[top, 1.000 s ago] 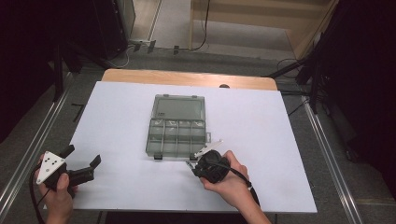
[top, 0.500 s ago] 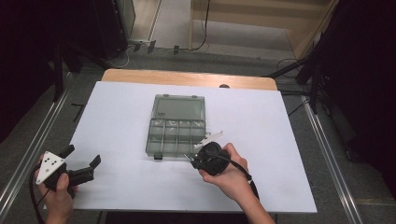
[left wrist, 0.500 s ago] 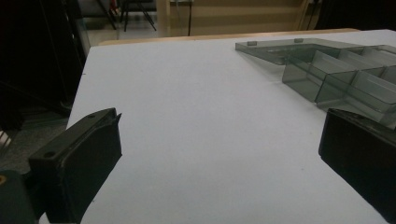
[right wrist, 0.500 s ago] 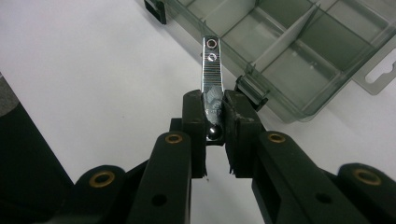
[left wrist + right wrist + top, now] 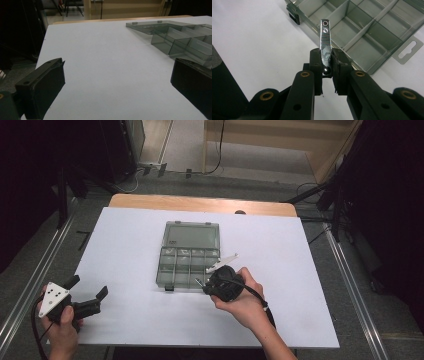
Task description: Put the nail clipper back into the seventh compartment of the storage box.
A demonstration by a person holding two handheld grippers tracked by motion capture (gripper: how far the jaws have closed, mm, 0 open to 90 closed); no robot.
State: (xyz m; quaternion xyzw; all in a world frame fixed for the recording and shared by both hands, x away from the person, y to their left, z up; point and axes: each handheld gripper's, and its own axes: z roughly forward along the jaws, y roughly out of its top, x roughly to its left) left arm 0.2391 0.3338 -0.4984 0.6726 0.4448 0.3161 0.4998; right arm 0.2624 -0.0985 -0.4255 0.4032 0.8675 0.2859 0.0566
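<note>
Right gripper view: the right tool [image 5: 326, 61] is pinching a small flat metal piece [image 5: 325, 37], bright, ribbed across its face, two small holes at its free end. Pads grip its lower end; most of its length sticks out past them, over the front rim of the open compartment box [image 5: 372, 27].

High view: the box [image 5: 189, 254] sits mid-desk, lid laid back toward the far edge, and the right tool [image 5: 206, 286] hovers at its near right corner. The left tool [image 5: 89, 288] rests at the near left corner, jaws spread, holding nothing.

Judgement: the piece is light, rigid and smooth, so it may pivot or slip in an end grip. A hold nearer its middle would be steadier. The box is thin clear plastic, light, and likely to slide if nudged.
</note>
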